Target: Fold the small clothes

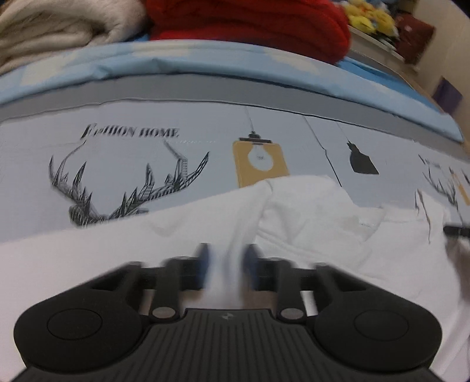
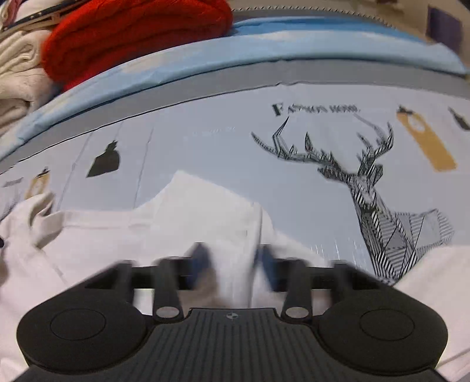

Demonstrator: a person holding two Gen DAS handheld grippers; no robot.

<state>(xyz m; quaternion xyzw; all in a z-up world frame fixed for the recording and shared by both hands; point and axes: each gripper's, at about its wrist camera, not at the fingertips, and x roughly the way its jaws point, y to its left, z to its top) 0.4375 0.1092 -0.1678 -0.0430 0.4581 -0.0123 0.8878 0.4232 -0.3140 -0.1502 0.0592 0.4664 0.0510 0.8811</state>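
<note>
Both the left gripper (image 1: 225, 266) and right gripper (image 2: 232, 264) had jaws pinched on the white garment (image 1: 308, 211), which lay on the near part of the deer-print bedsheet (image 1: 176, 164). Uneven pulling could likely skew the fold, or thin fabric slip free.

Both sets of fingertips (image 1: 202, 258) (image 2: 264, 264) smear with motion blur, so the grip on the white garment (image 1: 308, 211) (image 2: 205, 205) can't be judged. Lettering on the bedsheet (image 2: 317, 109) is unreadable here. Red blanket (image 1: 249, 20) runs off the top edge.
</note>
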